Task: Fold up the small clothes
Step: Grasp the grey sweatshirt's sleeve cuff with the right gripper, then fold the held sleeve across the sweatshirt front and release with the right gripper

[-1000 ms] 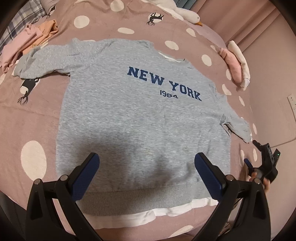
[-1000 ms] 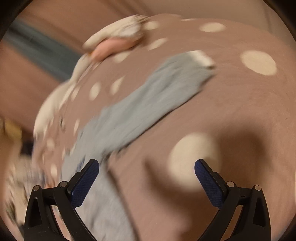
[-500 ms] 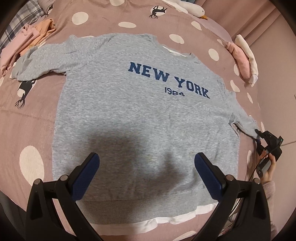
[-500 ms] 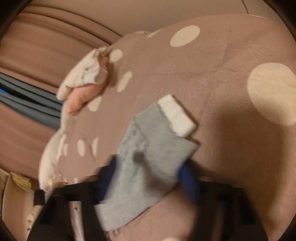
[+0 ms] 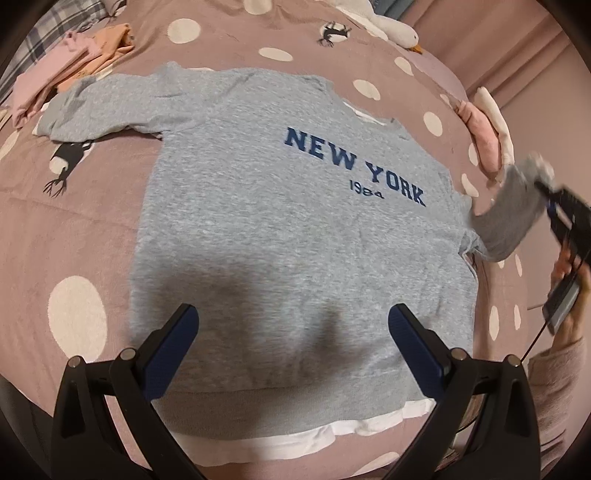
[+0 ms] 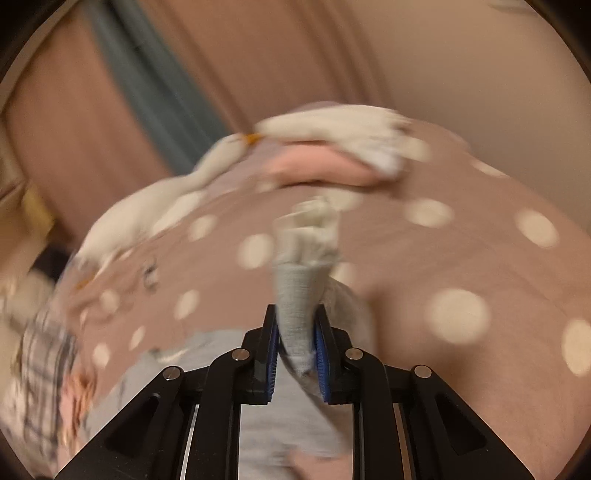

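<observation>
A grey "NEW YORK 1984" sweatshirt [image 5: 295, 229] lies flat, front up, on the polka-dot bed cover [image 5: 74, 236], a white hem showing below it. My left gripper [image 5: 291, 317] hovers open above its lower part, with nothing between the fingers. The left sleeve [image 5: 96, 107] lies spread out to the side. At the right edge, my right gripper [image 5: 550, 199] holds the right sleeve [image 5: 513, 214] raised off the bed. In the right wrist view the jaws of the right gripper [image 6: 295, 332] are closing, and the blue pads pinch the sleeve's cuff end [image 6: 299, 295].
A pile of pink and orange clothes [image 5: 74, 62] lies at the far left by plaid fabric [image 5: 48, 33]. A white plush goose [image 5: 391, 26] rests at the far edge. Folded pink and white clothes [image 5: 484, 129] sit far right. A person's hand [image 5: 569, 266] holds the right gripper.
The right gripper went from wide open to closed on the right sleeve's cuff and lifted it off the bed. The left gripper stayed open, shifting only slightly over the sweatshirt.
</observation>
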The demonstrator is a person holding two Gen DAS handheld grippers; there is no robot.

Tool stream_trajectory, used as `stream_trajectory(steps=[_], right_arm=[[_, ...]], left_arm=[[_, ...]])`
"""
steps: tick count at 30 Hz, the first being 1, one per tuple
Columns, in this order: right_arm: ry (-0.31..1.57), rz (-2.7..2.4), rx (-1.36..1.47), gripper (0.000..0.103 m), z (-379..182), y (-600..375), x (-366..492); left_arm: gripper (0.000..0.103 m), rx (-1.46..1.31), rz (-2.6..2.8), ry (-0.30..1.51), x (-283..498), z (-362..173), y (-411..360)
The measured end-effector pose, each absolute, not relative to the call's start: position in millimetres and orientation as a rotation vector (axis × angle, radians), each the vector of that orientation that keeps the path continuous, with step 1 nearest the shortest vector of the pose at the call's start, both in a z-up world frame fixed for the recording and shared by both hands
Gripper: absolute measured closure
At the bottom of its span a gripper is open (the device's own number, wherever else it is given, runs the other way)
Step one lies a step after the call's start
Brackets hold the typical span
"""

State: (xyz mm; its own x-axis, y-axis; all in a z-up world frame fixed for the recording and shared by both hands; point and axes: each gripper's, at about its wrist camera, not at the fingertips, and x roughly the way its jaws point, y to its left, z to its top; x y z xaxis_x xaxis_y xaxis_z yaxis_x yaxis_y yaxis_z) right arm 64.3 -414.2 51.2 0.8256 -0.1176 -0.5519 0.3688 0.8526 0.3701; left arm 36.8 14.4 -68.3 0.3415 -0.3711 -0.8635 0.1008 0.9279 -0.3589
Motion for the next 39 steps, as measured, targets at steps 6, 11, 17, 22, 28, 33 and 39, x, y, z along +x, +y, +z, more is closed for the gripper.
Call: stream_trajectory(steps=[6,11,17,22,28,33,39], right_arm=[[0.602,-0.122,0.196,0.085,58,-299,130],[0.709,-0.021,-0.061,0.085,8,-210,160],[0.931,0.026,-0.411,0.041,-83,-154,171],[0.906,0.158,-0.308,0.041,-59,-169,148],[0.844,0.084,0.147,0.041,-26,-273,151],[0.967,-0.139,0.207,0.069,-69,-330,153],[0.996,-0.361,0.193,0.103,-86,-371,145]], left_arm=[[0.000,-0.302,-0.262,1.183,38,-71,42],[0.000,-0.335,-0.214,1.206,41,-80,61],[0.000,-0.341,-0.193,1.207,43,-82,70],[0.000,-0.367,-0.184,1.219,45,-88,73],[0.000,-0.377,-0.184,1.208,45,-88,81],[0.000,-0.396,-0.160,1.207,46,-89,94],[0.000,-0.403,-0.133,1.215,47,-92,104]])
